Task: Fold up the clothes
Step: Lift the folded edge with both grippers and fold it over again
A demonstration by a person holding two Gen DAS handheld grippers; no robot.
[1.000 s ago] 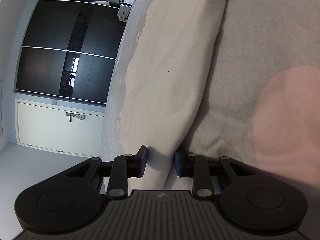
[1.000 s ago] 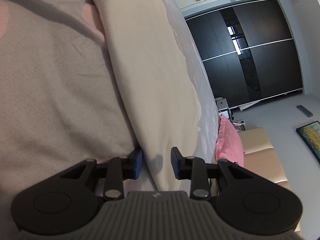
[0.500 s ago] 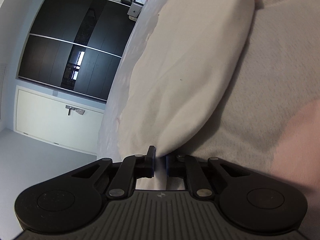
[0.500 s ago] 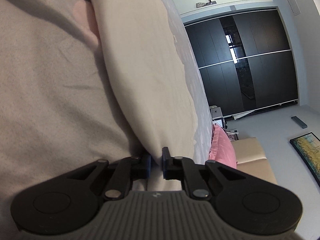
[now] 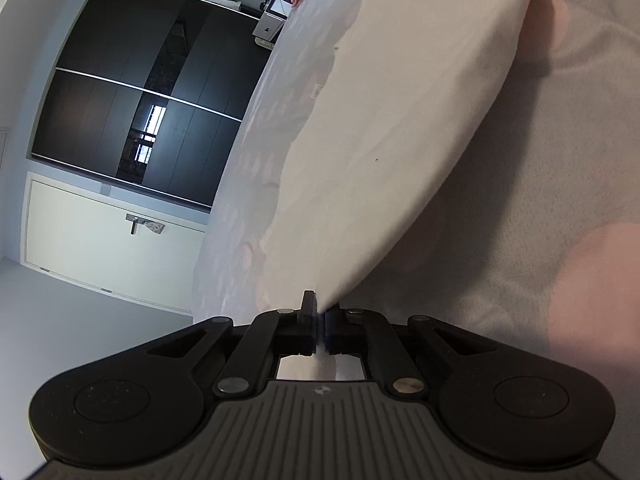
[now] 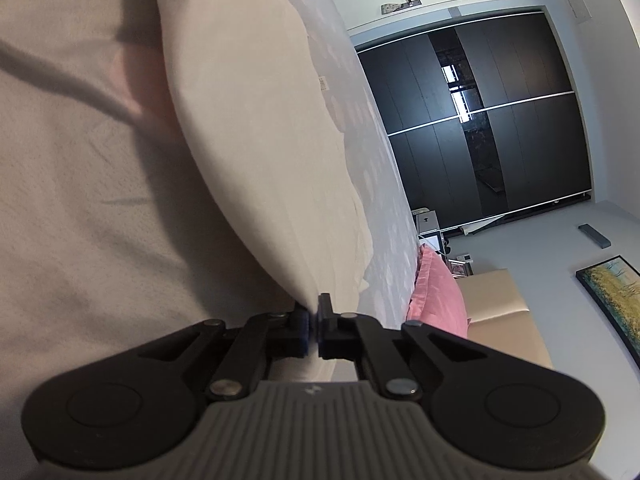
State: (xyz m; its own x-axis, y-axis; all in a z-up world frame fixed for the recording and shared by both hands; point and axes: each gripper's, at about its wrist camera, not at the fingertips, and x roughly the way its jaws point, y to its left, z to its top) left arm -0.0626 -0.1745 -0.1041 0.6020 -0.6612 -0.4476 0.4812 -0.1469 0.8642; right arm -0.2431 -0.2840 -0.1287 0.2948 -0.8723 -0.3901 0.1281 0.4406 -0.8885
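A cream-white garment (image 5: 392, 128) lies stretched on the bed. Its near corner runs into my left gripper (image 5: 319, 320), which is shut on it. The same garment shows in the right wrist view (image 6: 256, 152), and my right gripper (image 6: 313, 322) is shut on its other corner. Both cameras are rolled sideways. The garment hangs taut between the two grips, lifted a little off the grey bedspread with pink spots (image 5: 552, 200).
A dark sliding wardrobe (image 5: 132, 92) and a white door (image 5: 100, 240) stand beyond the bed. A pink pillow (image 6: 436, 296), a beige headboard (image 6: 500, 308) and a framed picture (image 6: 612, 292) show in the right wrist view. The bedspread (image 6: 80, 200) fills the left.
Both grippers went from open around the garment's edge to shut on it. The garment has since been lifted and pulled taut.
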